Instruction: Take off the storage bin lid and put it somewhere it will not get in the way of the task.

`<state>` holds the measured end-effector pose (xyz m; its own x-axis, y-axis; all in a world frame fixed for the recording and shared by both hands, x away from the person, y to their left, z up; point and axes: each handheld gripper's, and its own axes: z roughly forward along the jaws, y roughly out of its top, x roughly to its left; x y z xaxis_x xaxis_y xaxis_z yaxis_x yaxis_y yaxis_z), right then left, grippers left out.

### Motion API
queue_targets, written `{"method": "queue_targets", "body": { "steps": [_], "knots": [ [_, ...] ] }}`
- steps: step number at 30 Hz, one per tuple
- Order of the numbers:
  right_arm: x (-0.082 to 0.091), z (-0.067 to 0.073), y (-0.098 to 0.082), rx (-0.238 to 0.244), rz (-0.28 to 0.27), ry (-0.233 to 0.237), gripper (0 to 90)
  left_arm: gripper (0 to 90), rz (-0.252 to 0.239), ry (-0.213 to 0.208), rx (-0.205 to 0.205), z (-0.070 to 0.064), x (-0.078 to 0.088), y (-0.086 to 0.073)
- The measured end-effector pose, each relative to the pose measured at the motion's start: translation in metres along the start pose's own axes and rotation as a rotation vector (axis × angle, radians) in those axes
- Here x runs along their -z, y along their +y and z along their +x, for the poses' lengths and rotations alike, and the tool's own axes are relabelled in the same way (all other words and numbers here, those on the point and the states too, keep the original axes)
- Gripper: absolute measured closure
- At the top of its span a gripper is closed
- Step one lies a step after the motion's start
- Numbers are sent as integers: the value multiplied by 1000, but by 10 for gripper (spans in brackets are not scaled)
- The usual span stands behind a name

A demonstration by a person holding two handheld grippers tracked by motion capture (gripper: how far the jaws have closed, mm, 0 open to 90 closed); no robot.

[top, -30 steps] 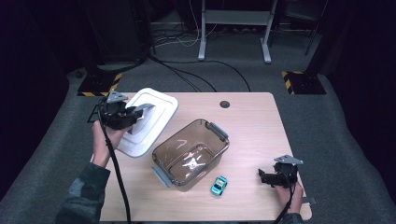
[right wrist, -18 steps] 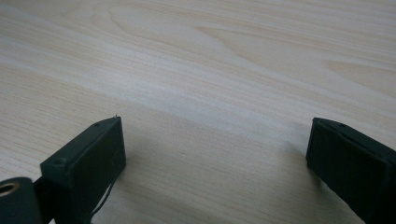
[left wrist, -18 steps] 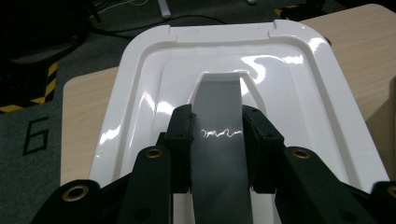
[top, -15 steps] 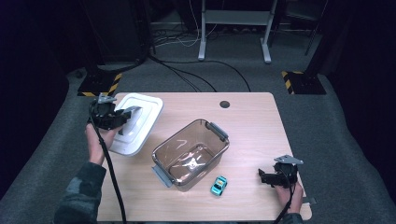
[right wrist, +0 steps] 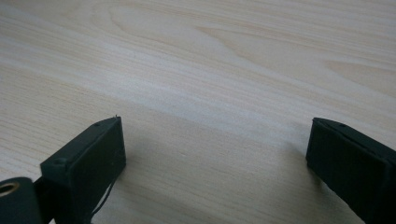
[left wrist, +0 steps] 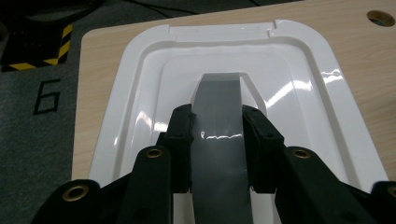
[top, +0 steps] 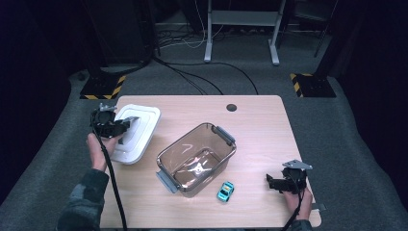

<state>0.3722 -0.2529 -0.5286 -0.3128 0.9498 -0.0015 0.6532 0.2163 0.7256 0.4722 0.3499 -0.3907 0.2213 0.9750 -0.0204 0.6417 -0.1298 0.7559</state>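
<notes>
My left gripper [top: 126, 126] is shut on the grey handle [left wrist: 218, 116] of a white rectangular lid [top: 139, 134], at the table's left edge. In the left gripper view both jaws press the handle's sides, and the lid [left wrist: 299, 93] spreads out below them over the wood. I cannot tell whether the lid rests on the table. A clear plastic container [top: 196, 156] with grey end handles stands uncovered mid-table. A small teal toy car [top: 225, 191] lies just in front of it. My right gripper [top: 270, 182] is low at the front right corner, open, with bare wood between its jaws [right wrist: 215, 140].
The wooden table [top: 260, 125] has a round cable hole [top: 231, 107] near its far edge. Grey carpet surrounds it, with yellow-black striped blocks [top: 102, 86] at the back left and back right, cables, and a metal stand [top: 240, 29] behind.
My left gripper has carried the white lid leftward and downward, away from the container toward the table's left edge. The right gripper, container and toy car have not moved.
</notes>
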Motion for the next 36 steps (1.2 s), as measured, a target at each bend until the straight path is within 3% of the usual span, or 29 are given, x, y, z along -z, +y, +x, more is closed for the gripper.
{"method": "queue_targets", "body": {
  "steps": [16,28,36],
  "knots": [
    [0,0,0,-1,1,-3,38,667,49,11,41,6,-26,-27],
    [0,0,0,-1,1,-3,39,667,88,4,47,6,-43,-45],
    [0,0,0,-1,1,-3,38,666,86,13,63,8,-52,-57]
  ]
}}
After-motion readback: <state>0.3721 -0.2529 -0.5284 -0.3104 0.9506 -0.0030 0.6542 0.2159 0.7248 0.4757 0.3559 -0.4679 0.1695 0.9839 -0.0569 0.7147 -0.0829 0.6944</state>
